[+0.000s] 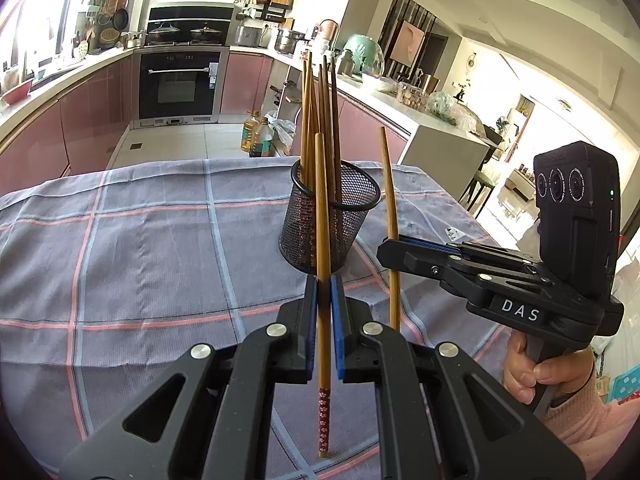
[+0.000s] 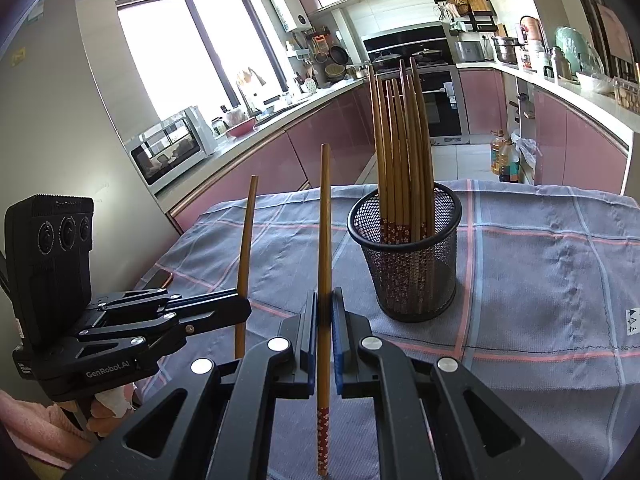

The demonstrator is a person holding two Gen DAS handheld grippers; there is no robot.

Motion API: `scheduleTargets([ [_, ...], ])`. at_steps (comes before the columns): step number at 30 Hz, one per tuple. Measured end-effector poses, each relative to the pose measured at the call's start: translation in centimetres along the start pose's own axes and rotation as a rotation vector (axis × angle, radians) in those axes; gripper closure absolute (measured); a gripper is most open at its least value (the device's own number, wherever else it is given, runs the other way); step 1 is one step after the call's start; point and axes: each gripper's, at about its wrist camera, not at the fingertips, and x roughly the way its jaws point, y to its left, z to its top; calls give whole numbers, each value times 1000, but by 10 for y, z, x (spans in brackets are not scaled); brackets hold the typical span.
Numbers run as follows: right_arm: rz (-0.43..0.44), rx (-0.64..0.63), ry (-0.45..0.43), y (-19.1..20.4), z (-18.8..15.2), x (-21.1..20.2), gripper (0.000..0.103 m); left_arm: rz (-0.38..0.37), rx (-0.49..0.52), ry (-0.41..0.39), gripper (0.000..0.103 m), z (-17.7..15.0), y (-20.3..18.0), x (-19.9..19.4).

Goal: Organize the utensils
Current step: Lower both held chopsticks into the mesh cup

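Note:
A black mesh holder point(image 1: 331, 220) point(image 2: 408, 252) stands on the checked tablecloth point(image 1: 140, 240) point(image 2: 540, 280) with several wooden chopsticks point(image 1: 322, 120) point(image 2: 400, 152) upright in it. My left gripper point(image 1: 324, 292) is shut on an upright chopstick point(image 1: 321, 200) with a red patterned end, just in front of the holder. It also shows in the right wrist view point(image 2: 240, 312), to the left. My right gripper point(image 2: 325, 308) is shut on another upright chopstick point(image 2: 325, 220), left of the holder. It shows in the left wrist view point(image 1: 390, 248), holding its chopstick point(image 1: 388, 184) right of the holder.
The table stands in a kitchen with pink cabinets point(image 2: 320, 140), an oven point(image 1: 180, 84) and counters behind. Oil bottles point(image 1: 258, 136) stand on the floor beyond the table's far edge. A microwave point(image 2: 172, 148) sits on the left counter.

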Motion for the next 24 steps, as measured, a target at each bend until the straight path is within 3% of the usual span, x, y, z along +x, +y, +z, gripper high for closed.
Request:
scheduleTargets([
  [24, -22, -25, -84, -5, 24, -20, 97, -29, 2, -62, 95, 24, 4, -14],
])
